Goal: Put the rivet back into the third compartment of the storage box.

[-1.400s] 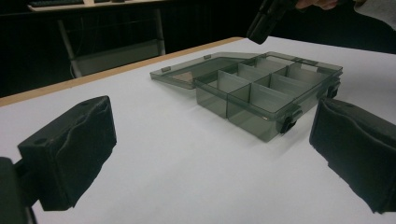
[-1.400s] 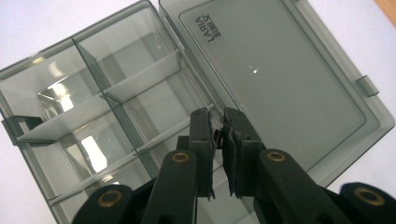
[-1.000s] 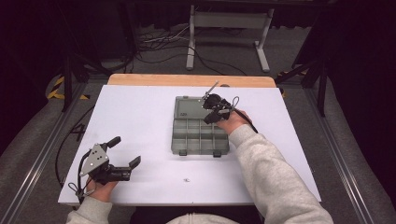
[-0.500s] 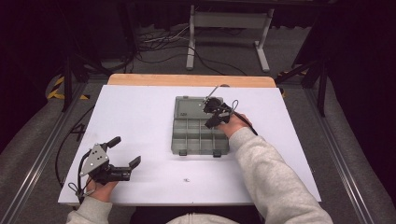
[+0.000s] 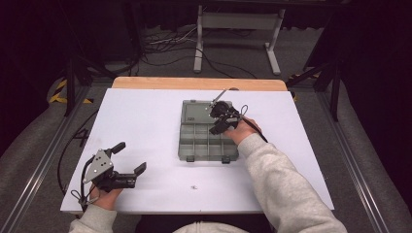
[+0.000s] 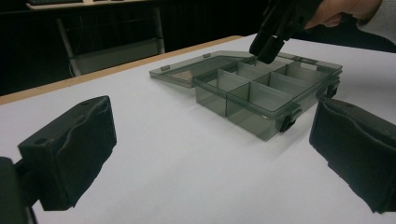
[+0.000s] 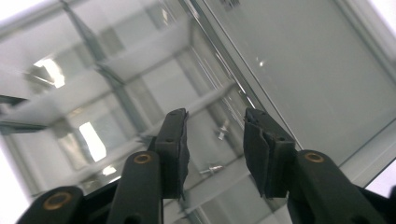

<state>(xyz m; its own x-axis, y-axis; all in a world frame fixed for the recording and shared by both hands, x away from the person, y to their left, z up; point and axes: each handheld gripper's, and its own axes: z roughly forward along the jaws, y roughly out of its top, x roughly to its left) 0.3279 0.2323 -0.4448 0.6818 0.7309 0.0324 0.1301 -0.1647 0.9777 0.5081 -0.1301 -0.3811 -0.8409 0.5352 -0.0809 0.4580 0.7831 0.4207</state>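
I have the right claw [image 5: 217, 127] poised over the compartment box [image 5: 208, 141], tips pointing down into one of the cells nearest the hinge, on the box's right-hand half as the high view shows it. Its jaws stand apart with a narrow gap and grasp nothing. Through its own camera I can see two small screws [image 7: 223, 129] lying on the cell floor straight ahead of the tips, in line with the gap; they are tiny and the clear plastic glares, so I take them for screws with some doubt. The nearer one looks to lie crosswise to the jaws, the farther one tilted. My judgement is that the coming move is a short drop straight down, then a pinch.

The box sits in the middle of the tabletop [image 5: 145, 116], its lid [image 5: 201, 110] laid flat open on the far side. Its other cells look empty.

My left claw [image 5: 131, 158] rests well off to the box's near left, released, jaws wide apart and holding nothing; the right hand is by far the nearer to the screws
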